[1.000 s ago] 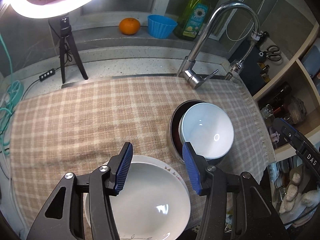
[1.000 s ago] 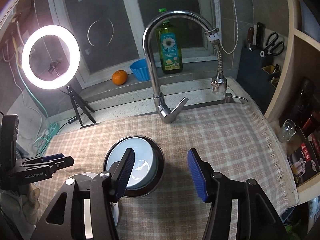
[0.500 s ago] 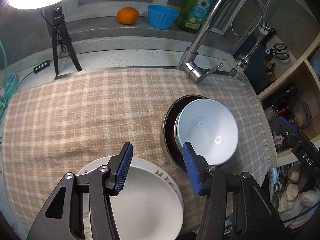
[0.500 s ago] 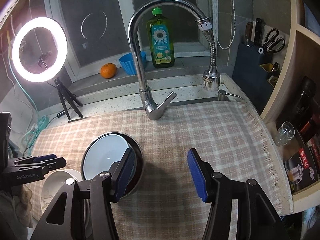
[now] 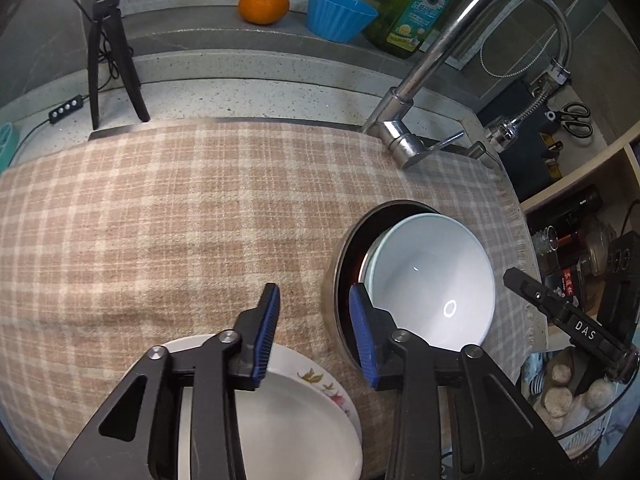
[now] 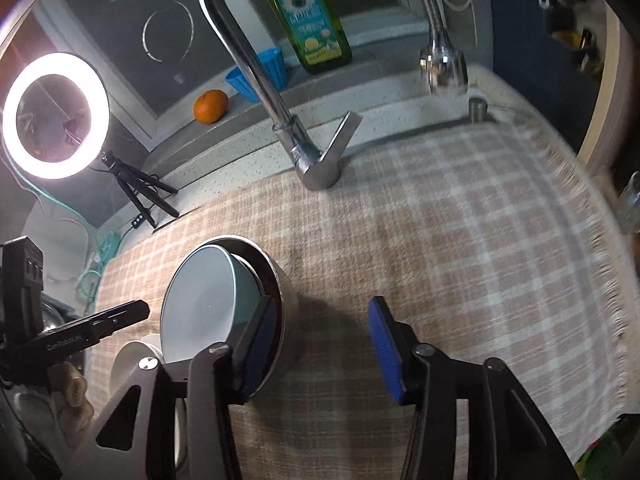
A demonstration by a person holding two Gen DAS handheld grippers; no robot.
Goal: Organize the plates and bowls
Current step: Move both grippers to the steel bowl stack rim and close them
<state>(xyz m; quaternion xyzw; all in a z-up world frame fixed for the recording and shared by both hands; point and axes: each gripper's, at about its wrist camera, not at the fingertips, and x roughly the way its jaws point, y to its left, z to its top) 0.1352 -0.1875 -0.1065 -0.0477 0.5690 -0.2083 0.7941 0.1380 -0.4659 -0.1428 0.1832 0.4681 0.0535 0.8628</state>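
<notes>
A pale blue-white bowl (image 5: 432,280) sits tilted inside a dark metal bowl (image 5: 340,264) on the checked cloth (image 5: 180,208). White plates, the lower one flower-patterned (image 5: 320,384), lie stacked at the cloth's front edge. My left gripper (image 5: 314,324) is open and empty, above the gap between the plates and the metal bowl. In the right wrist view the nested bowls (image 6: 208,304) sit just left of my right gripper (image 6: 320,340), which is open and empty over the cloth (image 6: 460,248). Its left pad is close to the metal bowl's rim.
A chrome faucet (image 5: 448,60) rises behind the cloth. An orange (image 5: 264,4), a blue cup (image 5: 340,14) and a green soap bottle (image 5: 420,8) stand on the sill. A ring light on a tripod (image 6: 56,116) stands at back left. Shelves with bottles and scissors (image 5: 572,116) are at right.
Both grippers have moved forward and lower toward the cloth; the bowls look larger and closer. The right view has swung right and is blurred. Both grippers stay open.
</notes>
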